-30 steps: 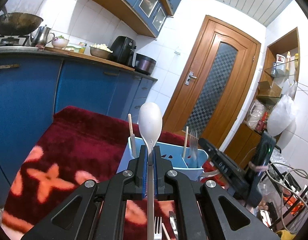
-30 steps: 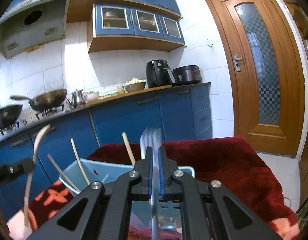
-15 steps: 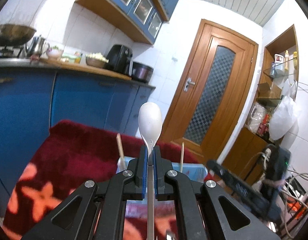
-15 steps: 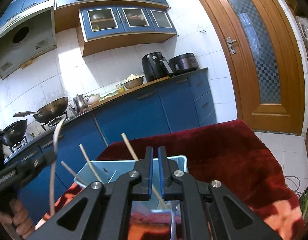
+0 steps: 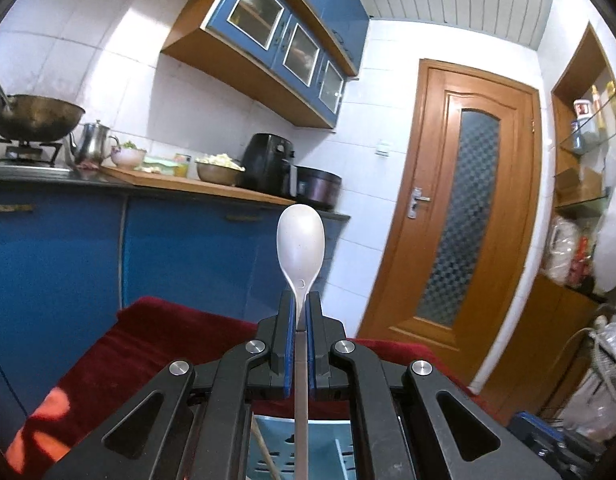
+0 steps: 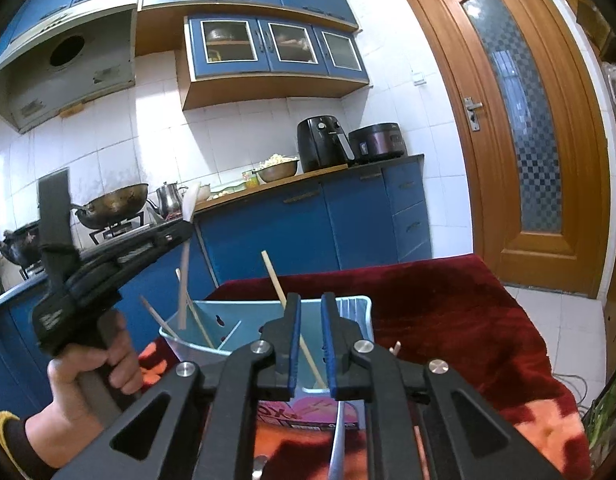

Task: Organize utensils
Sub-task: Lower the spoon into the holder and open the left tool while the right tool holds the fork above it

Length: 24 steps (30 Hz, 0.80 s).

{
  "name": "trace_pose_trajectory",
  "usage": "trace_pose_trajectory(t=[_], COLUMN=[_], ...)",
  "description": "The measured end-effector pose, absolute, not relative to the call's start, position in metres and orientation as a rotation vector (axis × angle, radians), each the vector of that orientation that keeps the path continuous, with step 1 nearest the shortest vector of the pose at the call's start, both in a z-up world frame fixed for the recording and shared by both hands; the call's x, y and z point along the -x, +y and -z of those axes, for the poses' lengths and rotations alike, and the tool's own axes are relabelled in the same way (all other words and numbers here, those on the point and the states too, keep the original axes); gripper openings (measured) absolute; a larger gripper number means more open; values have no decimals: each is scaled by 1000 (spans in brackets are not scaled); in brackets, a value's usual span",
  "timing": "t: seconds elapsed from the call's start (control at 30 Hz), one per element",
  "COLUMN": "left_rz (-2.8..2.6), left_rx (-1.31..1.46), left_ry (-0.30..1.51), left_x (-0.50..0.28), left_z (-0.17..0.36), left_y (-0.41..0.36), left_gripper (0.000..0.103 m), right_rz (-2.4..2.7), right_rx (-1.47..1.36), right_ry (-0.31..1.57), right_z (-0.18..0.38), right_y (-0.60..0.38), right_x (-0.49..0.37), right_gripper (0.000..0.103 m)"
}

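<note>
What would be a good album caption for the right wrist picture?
Open right gripper faces the blue utensil holder while the left gripper brings a spoon.

Left hand-held gripper (image 5: 301, 308): matte black plastic linkage arms with triangular cut-outs, four round silver screw heads, two narrow fingers faced with blue pads. Right hand-held gripper (image 6: 309, 312): same black frame, silver screws and blue-padded fingers (image 6: 292, 332). The left unit has a black pistol-style handle; the hand (image 6: 90, 380) gripping it shows a dark sleeve with a yellow cuff.
</note>
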<state>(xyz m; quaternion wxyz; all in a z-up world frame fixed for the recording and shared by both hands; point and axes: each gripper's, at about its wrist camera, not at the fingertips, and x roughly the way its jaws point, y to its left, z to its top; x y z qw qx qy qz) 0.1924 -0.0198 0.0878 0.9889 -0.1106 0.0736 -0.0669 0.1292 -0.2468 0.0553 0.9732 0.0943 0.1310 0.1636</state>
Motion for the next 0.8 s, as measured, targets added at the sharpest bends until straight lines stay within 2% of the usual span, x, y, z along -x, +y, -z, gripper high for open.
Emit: trace_pose_trajectory(t=[0.33, 0.4, 0.63, 0.7, 0.8], left_rz=[118, 128, 157, 171, 191], left_rx=[143, 122, 125, 122, 112], left_ry=[166, 178, 231, 253, 278], left_x=[-173, -169, -153, -149, -139], left_z=[-69, -70, -73, -76, -82], left_y=[-30, -32, -28, -28, -27], left_gripper=[5, 12, 22, 29, 32], right_rz=[-335, -335, -321, -320, -319], right_rx=[-211, -215, -200, -194, -181], right_ry=[286, 293, 323, 334, 356], right_z=[-51, -52, -53, -53, -53], right_y=[-254, -255, -256, -257, -257], right_x=[-129, -128, -121, -119, -117], right_gripper=[19, 21, 21, 23, 24])
